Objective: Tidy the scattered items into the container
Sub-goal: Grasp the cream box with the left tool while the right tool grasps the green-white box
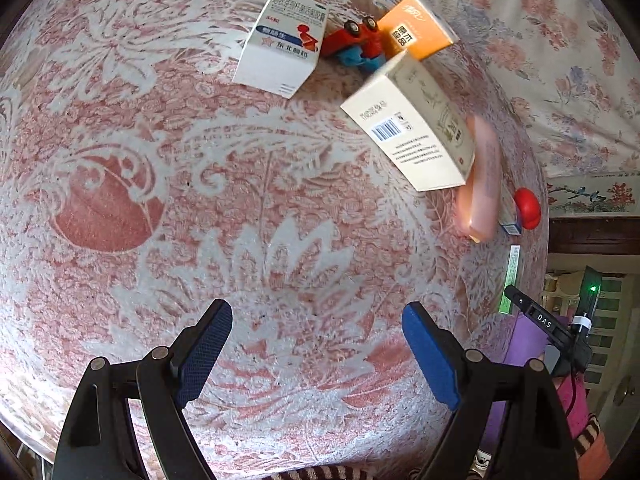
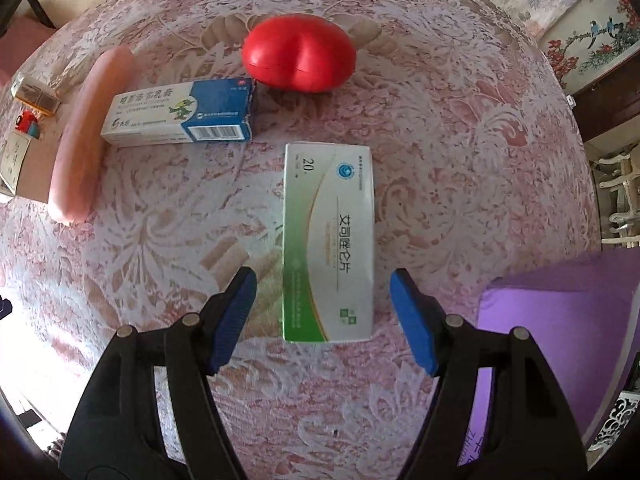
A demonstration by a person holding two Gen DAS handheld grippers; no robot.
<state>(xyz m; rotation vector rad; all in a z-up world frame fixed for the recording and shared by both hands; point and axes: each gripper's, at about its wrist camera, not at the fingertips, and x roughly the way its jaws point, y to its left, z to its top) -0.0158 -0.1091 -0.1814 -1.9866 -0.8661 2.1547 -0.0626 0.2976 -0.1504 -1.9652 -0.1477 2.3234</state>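
My right gripper (image 2: 323, 312) is open, its blue pads on either side of the near end of a green-and-white medicine box (image 2: 329, 240) lying flat on the cloth. Beyond it lie a blue-and-white ointment box (image 2: 180, 114), a red heart-shaped case (image 2: 299, 54) and a pink tube (image 2: 86, 136). My left gripper (image 1: 316, 352) is open and empty above bare cloth. Ahead of it are a white medicine box (image 1: 282, 46), a cream box (image 1: 412, 128), an orange box (image 1: 418, 26) and a red toy car (image 1: 354, 42). A purple container (image 2: 560, 336) sits at the right.
The round table wears a pink-and-white lace cloth (image 1: 240, 200). The pink tube (image 1: 480, 176) and red case (image 1: 527, 208) lie near the table's right edge in the left wrist view. The other gripper's body (image 1: 548, 324) shows there. A floral bedspread (image 1: 560, 60) lies beyond.
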